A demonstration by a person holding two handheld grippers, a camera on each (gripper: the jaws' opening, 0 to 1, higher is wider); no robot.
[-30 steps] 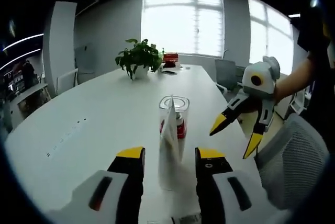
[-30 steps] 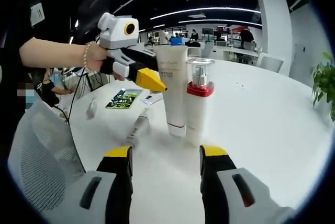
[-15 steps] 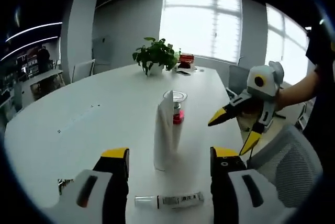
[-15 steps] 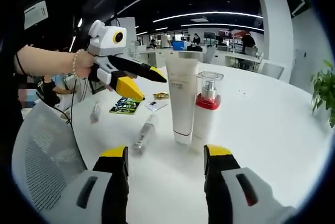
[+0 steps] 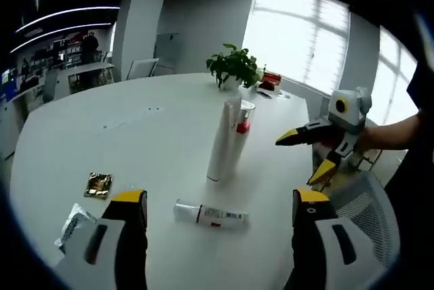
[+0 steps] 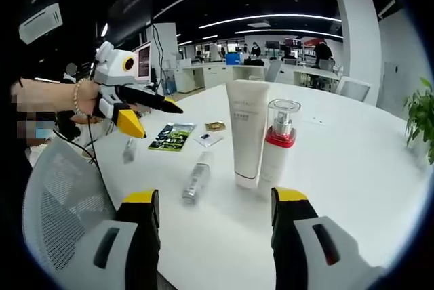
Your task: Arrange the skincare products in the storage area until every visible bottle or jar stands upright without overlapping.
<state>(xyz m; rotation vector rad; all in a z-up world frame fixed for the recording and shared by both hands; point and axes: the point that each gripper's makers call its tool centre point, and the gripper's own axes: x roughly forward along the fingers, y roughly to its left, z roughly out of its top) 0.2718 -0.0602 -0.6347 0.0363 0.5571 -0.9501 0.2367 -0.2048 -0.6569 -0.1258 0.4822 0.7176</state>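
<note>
1. White tube [image 6: 245, 133] and pump bottle [image 6: 278, 148] stand upright, touching, on the white table [image 6: 352, 168].
2. Small bottle [image 5: 210, 214] lies flat nearby.
3. Left gripper [image 5: 215, 203] and right gripper [image 6: 215, 196] gape wide, holding nothing.

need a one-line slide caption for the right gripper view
White tube and red-collared pump bottle upright on white table; small bottle lying flat; both grippers open.

Left hand-held gripper [image 6: 146, 115] has drawn back from the tube [image 6: 247, 131].

Table [image 6: 380, 168]: smooth, white, faintly glossy. Tube [image 6: 246, 132]: matt white plastic. Pump bottle [image 6: 279, 144]: clear glossy cap (red collar). Chair [image 6: 61, 195]: grey mesh.
</note>
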